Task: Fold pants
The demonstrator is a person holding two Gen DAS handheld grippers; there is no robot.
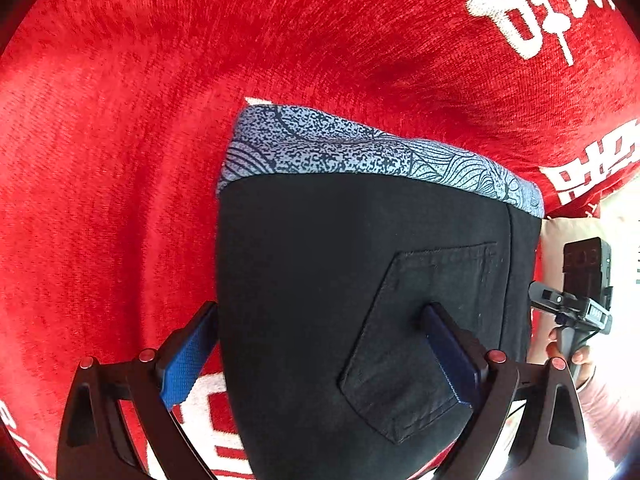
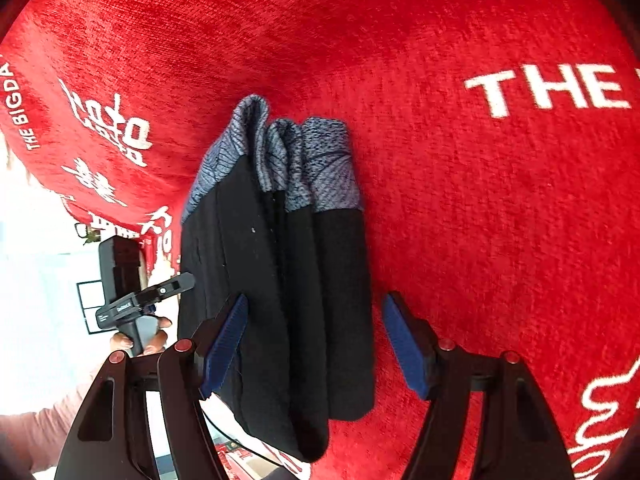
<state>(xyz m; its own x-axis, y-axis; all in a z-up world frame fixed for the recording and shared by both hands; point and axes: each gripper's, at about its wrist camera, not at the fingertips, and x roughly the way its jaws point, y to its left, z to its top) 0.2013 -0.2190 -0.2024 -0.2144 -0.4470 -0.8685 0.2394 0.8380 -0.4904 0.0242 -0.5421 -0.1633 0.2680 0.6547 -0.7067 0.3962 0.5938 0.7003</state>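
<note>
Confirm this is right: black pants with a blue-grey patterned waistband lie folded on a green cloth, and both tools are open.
Wrong in one respect: the cloth is red with white lettering, not green, as the left wrist view shows. The pants are black with a blue-grey patterned waistband, folded, and the left tool and right tool are open.

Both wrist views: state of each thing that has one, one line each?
Black pants with blue-grey patterned waistband: folded into a layered stack, back pocket up, lying on the cloth.
Red plush cloth with white lettering: spread flat under the pants.
Left gripper: open wide, fingers straddling the pants' edge, nothing clamped.
Right gripper: open, fingers either side of the folded layers, not pressing.
</note>
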